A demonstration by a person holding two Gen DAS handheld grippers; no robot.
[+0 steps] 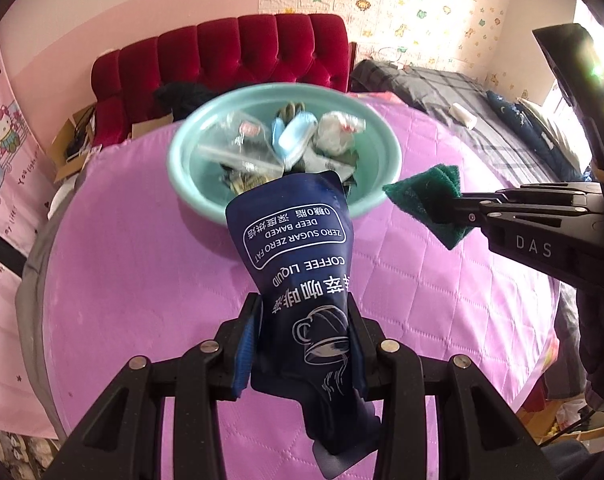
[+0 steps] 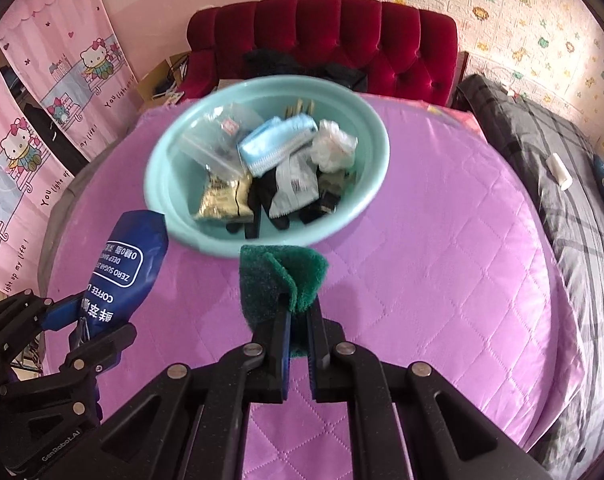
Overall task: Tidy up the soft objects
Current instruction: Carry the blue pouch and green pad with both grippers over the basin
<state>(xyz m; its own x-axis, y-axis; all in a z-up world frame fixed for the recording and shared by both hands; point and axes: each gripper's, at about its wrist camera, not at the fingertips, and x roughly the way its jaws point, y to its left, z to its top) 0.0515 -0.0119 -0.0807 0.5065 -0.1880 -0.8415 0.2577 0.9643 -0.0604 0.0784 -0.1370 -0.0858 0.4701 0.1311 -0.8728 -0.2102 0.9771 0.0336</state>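
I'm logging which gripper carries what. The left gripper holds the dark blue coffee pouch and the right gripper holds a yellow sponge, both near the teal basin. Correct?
Not quite: the pad in the right gripper is a green scouring pad, not yellow, as the right wrist view shows. The left gripper does hold the coffee pouch near the teal basin.

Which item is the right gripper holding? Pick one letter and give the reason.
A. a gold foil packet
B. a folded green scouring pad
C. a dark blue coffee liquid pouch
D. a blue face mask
B: the right gripper is clamped on the folded green scouring pad, near the teal basin; the coffee liquid pouch is in the left gripper.
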